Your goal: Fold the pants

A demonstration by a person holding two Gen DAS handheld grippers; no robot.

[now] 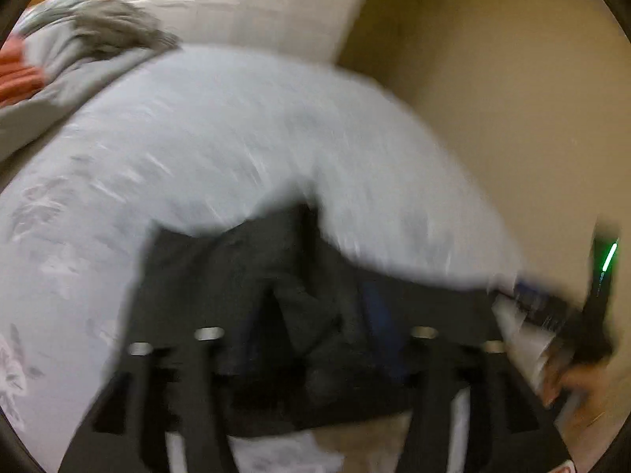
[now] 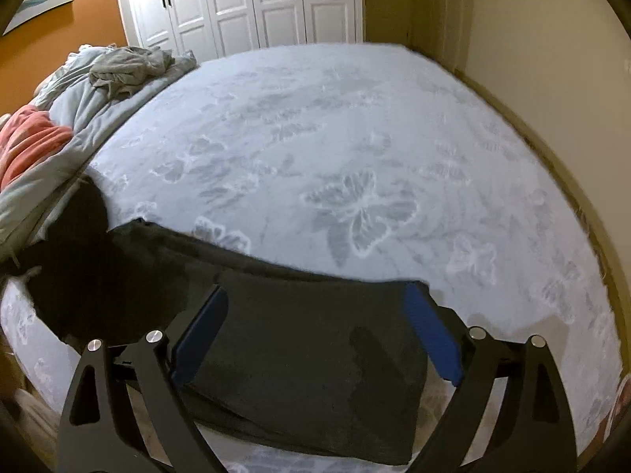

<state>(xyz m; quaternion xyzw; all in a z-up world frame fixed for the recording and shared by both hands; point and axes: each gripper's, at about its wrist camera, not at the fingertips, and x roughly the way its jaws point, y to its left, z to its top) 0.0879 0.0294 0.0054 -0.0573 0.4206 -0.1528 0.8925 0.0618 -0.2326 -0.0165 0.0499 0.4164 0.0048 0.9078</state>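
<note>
We see the dark grey pants [image 2: 299, 358] lying as a soft, matte, roughly rectangular slab along the near edge of the bed [image 2: 355, 126], their far edge a gently curved fold line and their left end running off toward the near left corner. The bed carries a pale blue-grey cover with a fuzzy nap and a faint raised butterfly pattern. Our right gripper [image 2: 315, 339] hangs over the pants with its blue-padded fingers [image 2: 432, 339] spread wide, one on either side of the cloth, and we cannot tell whether the pads touch it. The left wrist view is heavily smeared by motion: the left gripper [image 1: 315, 335] shows only as dark bars with round metal pins in front of bunched dark fabric, and we cannot tell whether its fingers are spread or pinching. At the far left corner of the bed lie a rumpled grey quilt [image 2: 79, 110], a crumpled grey garment [image 2: 130, 65] on top of it, and a coral-coloured ribbed cloth [image 2: 31, 142]. Beyond the far edge stand white panelled wardrobe doors [image 2: 252, 4].
</note>
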